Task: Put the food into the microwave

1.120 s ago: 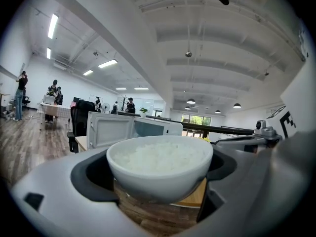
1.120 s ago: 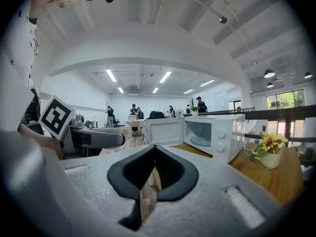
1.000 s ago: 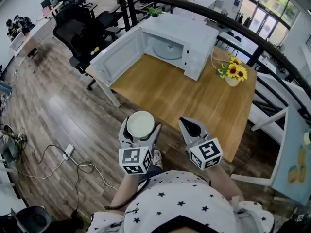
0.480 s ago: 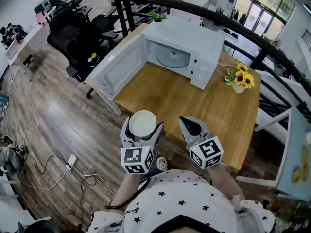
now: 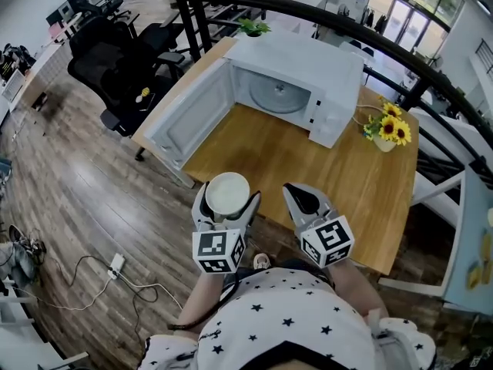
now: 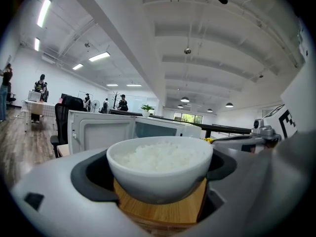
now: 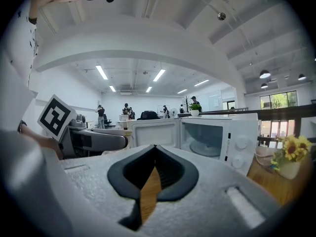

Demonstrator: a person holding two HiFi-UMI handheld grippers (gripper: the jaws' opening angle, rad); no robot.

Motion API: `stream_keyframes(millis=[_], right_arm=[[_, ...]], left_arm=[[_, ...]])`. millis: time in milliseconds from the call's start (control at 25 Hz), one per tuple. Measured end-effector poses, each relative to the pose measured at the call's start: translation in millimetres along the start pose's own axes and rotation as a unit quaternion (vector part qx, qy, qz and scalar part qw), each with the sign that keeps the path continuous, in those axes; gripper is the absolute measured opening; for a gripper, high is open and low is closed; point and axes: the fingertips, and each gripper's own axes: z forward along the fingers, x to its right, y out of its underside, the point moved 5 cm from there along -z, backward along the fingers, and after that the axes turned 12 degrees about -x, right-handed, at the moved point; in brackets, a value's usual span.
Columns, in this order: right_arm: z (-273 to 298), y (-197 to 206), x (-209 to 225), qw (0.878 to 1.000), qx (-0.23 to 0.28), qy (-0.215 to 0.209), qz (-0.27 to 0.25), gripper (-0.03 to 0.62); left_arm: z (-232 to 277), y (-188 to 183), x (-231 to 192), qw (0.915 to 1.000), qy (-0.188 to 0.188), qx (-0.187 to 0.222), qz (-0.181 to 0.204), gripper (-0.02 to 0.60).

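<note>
A white bowl of rice (image 5: 226, 193) (image 6: 160, 165) sits clamped between the jaws of my left gripper (image 5: 225, 206) (image 6: 160, 181), held level just before the table's near edge. The white microwave (image 5: 296, 82) (image 7: 216, 137) (image 6: 136, 131) stands at the far side of the wooden table (image 5: 300, 168), its door (image 5: 190, 109) swung wide open to the left and its glass turntable (image 5: 276, 95) bare. My right gripper (image 5: 303, 201) (image 7: 155, 152) hovers beside the left one, jaws shut with nothing between them.
A small vase of sunflowers (image 5: 387, 132) (image 7: 289, 154) stands right of the microwave. Black office chairs (image 5: 115, 56) stand on the wooden floor left of the table. A dark railing (image 5: 400, 60) runs behind the microwave. A cable and power strip (image 5: 115, 264) lie on the floor.
The view has drawn closer to the table and microwave. Both grippers keep their pose; the bowl stays held in the left one.
</note>
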Motion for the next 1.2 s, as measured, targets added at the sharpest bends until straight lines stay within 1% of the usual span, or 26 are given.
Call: stream_keyframes(millis=[480, 800, 1000, 1200], right_arm=[[24.8, -3.6, 32.1, 1.0, -0.01, 0.017, 0.012, 0.005], [55.2, -8.9, 72.4, 1.0, -0.02, 0.014, 0.017, 0.006], [69.2, -12.3, 97.1, 0.999, -0.025, 0.014, 0.021, 0.005], [82.1, -7.5, 118.0, 0.999, -0.035, 0.011, 0.026, 0.005]], left_arm=[[55.5, -16.9, -12.1, 0.9998, 0.014, -0.014, 0.009, 0.531], [120.3, -40.1, -15.6, 0.9993, 0.025, -0.015, 0.021, 0.531], [160.5, -52.4, -17.6, 0.9991, 0.023, -0.019, 0.029, 0.531], [198.7, -57.7, -22.4, 0.9989, 0.02, -0.027, 0.032, 0.531]])
